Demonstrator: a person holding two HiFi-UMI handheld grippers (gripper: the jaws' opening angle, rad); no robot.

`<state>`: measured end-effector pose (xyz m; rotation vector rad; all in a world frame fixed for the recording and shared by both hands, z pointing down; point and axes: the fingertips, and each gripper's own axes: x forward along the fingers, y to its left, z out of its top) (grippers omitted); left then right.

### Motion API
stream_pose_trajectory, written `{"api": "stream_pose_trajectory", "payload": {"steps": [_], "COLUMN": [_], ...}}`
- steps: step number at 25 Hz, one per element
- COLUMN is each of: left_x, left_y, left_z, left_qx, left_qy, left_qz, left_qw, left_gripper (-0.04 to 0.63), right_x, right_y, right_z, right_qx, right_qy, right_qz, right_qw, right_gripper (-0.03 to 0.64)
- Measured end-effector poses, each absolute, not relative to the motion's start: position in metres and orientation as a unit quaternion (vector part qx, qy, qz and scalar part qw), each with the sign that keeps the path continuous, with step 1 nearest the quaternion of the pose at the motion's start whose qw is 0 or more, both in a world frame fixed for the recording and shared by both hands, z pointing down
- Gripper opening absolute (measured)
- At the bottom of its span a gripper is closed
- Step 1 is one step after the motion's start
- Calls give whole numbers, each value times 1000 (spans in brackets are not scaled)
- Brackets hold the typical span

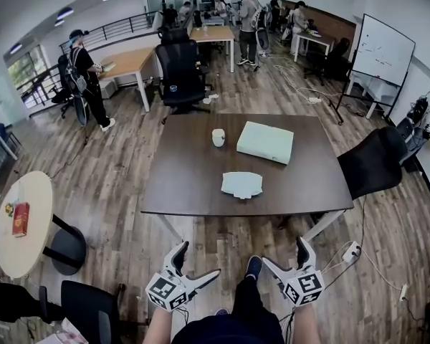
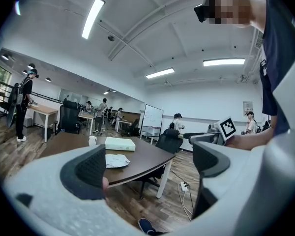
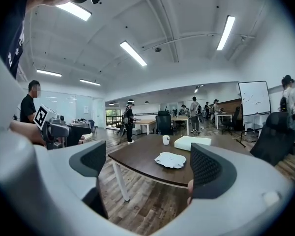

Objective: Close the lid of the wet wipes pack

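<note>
The wet wipes pack [image 1: 241,184] is a pale flat packet lying near the front edge of the dark brown table [image 1: 186,185]; its lid is too small to make out. It also shows in the left gripper view as the pack [image 2: 115,161] and in the right gripper view as the pack [image 3: 170,160]. My left gripper [image 1: 199,259] and right gripper [image 1: 283,251] hang over the floor in front of the table, well short of the pack. Both the left gripper [image 2: 150,168] and the right gripper [image 3: 152,163] are open, with nothing between their jaws.
A white flat box [image 1: 265,142] and a small white cup [image 1: 218,137] sit farther back on the table. Black office chairs stand behind it [image 1: 180,77] and at its right [image 1: 376,163]. A power strip with cables [image 1: 351,251] lies on the floor; a round table [image 1: 18,221] is at left.
</note>
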<state>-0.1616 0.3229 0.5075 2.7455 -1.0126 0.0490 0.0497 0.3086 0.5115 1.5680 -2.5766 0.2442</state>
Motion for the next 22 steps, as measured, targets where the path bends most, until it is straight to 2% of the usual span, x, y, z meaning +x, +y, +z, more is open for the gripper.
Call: {"api": "stream_pose_trajectory", "payload": {"steps": [22], "left_x": [-101], "left_y": [165], "left_z": [521], "left_qx": [949], "left_qy": [-291], "left_qz": [84], "left_qw": [86], "left_gripper": [542], "right_x": [78], "right_y": [127], "right_z": [529], "right_qx": [485], "right_qy": [-865], "right_qz": [102], "right_qw": [77], "right_gripper": [541]}}
